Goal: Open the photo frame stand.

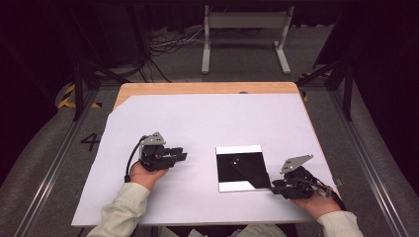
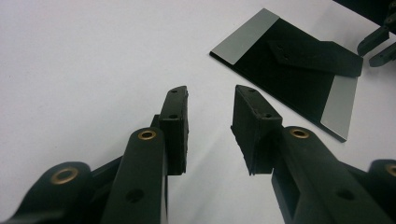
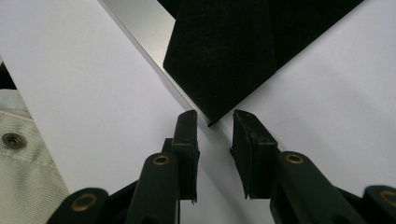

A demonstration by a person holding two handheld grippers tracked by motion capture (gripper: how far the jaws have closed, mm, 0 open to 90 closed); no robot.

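A single dark numeral "4" stands on the grey floor to the left of the worktop, beside its left edge. Farther off on that side, yellow-and-black hazard tape marks the floor. Nothing else is legible.

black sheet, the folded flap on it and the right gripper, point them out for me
black sheet (image 1: 228,170): high view, on its flat left half.
folded flap (image 2: 322,56): left gripper view, on the middle of the turned-over strip.
right gripper (image 3: 215,122): right gripper view, midway between its tips, at the sheet's corner.
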